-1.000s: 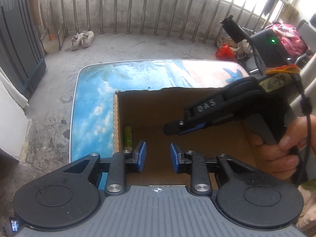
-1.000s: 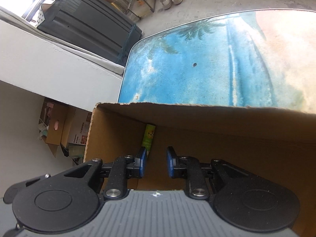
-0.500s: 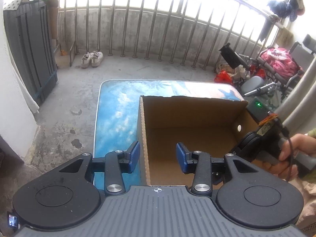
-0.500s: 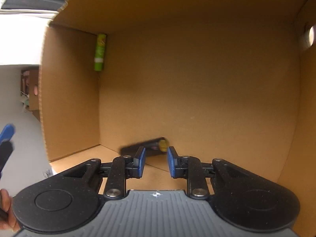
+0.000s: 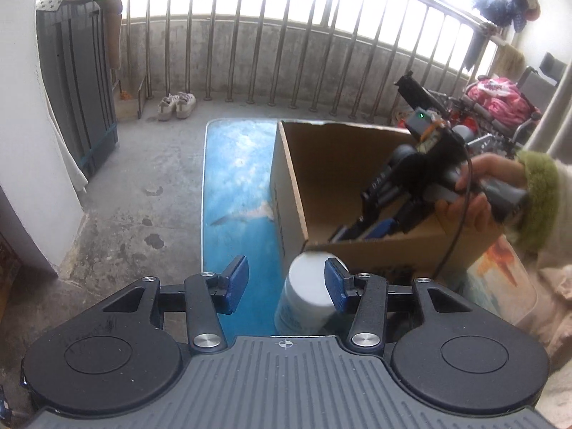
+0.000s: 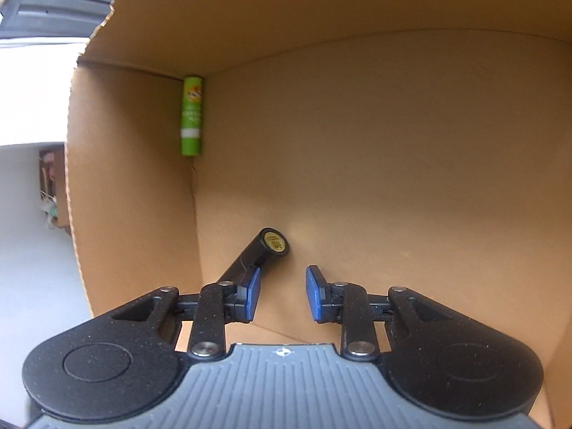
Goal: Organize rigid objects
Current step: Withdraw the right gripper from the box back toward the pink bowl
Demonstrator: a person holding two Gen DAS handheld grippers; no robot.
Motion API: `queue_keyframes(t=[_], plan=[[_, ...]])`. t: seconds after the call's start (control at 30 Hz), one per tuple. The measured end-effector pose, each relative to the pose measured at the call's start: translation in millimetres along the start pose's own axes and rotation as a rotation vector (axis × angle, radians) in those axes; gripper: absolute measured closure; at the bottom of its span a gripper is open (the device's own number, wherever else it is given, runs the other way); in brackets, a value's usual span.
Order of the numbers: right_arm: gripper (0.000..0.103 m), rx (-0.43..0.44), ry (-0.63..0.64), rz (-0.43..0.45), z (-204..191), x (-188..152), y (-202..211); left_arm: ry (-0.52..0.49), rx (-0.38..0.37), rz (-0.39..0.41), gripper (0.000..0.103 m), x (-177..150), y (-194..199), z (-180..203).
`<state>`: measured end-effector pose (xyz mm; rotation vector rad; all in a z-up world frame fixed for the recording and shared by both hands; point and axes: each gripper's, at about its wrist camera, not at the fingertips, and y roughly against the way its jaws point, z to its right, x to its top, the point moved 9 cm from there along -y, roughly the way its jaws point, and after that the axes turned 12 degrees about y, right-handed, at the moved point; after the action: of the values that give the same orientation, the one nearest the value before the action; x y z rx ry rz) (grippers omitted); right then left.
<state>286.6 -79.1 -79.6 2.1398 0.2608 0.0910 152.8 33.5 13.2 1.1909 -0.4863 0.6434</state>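
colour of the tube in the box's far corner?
Green tube, with a white band; right wrist view.

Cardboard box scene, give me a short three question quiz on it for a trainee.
1. True or false: the green tube lies inside the cardboard box.
2. The white bottle stands: A) in the box, B) on the blue table, outside the box.
3. What lies just past the right gripper?

Key: 1 true. 2 B, between the left gripper fingers, ungripped. 3 A black tube, released; the fingers have just been opening.
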Motion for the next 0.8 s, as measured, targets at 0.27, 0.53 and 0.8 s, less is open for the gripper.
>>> queue_keyframes(t=[0.27, 0.53, 0.8], plan=[[0.073, -0.001, 0.026, 0.133, -17, 22, 2, 0.003, -0.056, -0.11, 0.056, -53, -15, 3], [0.073, 0.07, 0.045, 0.276, -27, 18, 36, -0.033, -0.093, -0.137, 0.056, -76, -26, 14], [0.073, 0.125, 0.254, 0.445, -54, -38, 120, -0.082, -0.123, -0.165, 0.057, -90, -31, 27]])
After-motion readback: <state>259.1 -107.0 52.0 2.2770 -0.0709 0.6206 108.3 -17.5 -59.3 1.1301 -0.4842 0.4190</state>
